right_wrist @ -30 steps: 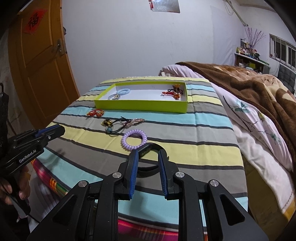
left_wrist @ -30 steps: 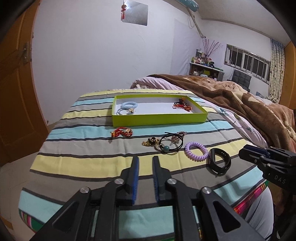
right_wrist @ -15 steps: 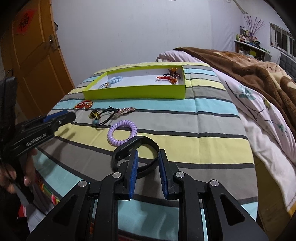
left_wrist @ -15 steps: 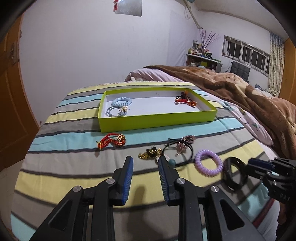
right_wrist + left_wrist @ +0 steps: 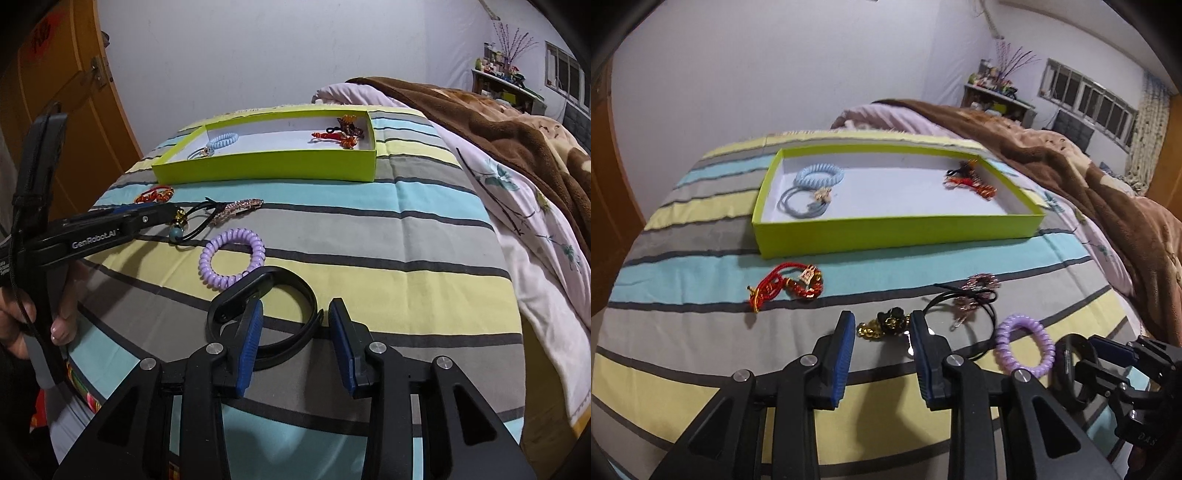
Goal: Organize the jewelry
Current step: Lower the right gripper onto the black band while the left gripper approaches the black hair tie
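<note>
Both grippers' jaws had just been opening, nothing clamped: the left gripper [image 5: 882, 334] bracketed the black-and-gold flower charm [image 5: 886, 324]; the right gripper [image 5: 295, 317] straddled the black rubber wristband [image 5: 291, 282]. Next, probably, each must close, then carry to the lime-green cardboard tray [image 5: 897, 230].

Dim, cool indoor light — soft shadows, slight blur, strong fisheye bending with dark corners.

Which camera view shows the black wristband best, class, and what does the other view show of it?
The right wrist view: the black wristband lies whole on the striped cloth, just ahead of the open right tongs. The left wrist view shows the band only near the right edge, partly hidden behind the right tongs.
</note>
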The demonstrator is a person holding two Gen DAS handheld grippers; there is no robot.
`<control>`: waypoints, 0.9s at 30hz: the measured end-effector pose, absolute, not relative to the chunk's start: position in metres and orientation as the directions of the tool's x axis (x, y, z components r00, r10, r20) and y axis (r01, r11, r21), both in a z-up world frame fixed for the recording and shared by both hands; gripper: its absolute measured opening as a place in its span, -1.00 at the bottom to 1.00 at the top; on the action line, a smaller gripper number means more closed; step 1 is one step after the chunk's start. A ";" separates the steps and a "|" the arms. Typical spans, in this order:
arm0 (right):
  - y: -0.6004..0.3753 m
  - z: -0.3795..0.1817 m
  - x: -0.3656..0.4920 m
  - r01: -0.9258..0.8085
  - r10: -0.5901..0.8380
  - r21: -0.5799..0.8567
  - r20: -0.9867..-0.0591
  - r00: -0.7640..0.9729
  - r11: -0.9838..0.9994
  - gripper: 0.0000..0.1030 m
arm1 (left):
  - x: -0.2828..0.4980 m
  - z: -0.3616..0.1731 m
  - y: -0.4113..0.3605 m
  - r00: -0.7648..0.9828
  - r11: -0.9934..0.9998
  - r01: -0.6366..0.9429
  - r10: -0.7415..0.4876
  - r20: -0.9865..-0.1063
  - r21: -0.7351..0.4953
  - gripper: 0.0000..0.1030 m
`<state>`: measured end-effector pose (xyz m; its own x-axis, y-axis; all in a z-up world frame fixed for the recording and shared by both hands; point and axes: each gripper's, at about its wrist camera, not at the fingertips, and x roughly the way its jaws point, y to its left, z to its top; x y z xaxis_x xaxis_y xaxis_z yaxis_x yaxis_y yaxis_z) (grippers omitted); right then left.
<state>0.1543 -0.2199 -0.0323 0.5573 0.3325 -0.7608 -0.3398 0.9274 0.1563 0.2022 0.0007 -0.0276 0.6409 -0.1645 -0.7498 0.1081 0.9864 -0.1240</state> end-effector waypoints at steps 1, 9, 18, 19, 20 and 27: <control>-0.220 -0.032 0.155 -0.338 0.330 0.156 -0.763 0.555 0.928 -0.27 | 0.204 -0.029 0.001 0.634 0.986 0.105 -0.167 -0.755 -0.130 -0.42; -0.221 -0.032 0.160 -0.320 0.303 0.139 -0.781 0.547 0.937 -0.27 | 0.208 -0.032 -0.002 0.626 0.994 0.081 -0.112 -0.772 -0.078 -0.42; -0.220 -0.032 0.164 -0.324 0.293 0.128 -0.795 0.531 0.937 -0.78 | 0.211 -0.033 -0.015 0.625 0.994 0.105 -0.053 -0.779 0.016 -0.55; -0.220 -0.032 0.164 -0.325 0.295 0.131 -0.794 0.531 0.937 -0.80 | 0.210 -0.033 -0.014 0.626 0.994 0.105 -0.054 -0.778 0.015 -0.56; -0.221 -0.031 0.164 -0.327 0.300 0.135 -0.793 0.530 0.935 -0.80 | 0.209 -0.033 -0.013 0.627 0.995 0.103 -0.054 -0.777 0.013 -0.56; -0.225 -0.028 0.161 -0.318 0.308 0.148 -0.780 0.544 0.936 -0.82 | 0.195 -0.023 -0.004 0.665 0.995 0.094 -0.079 -0.742 -0.021 -0.58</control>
<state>0.1605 -0.2249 -0.0281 0.5444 0.3085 -0.7801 -0.3183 0.9363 0.1481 0.1949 -0.0039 -0.0230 0.6653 -0.0786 -0.7425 0.0943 0.9953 -0.0208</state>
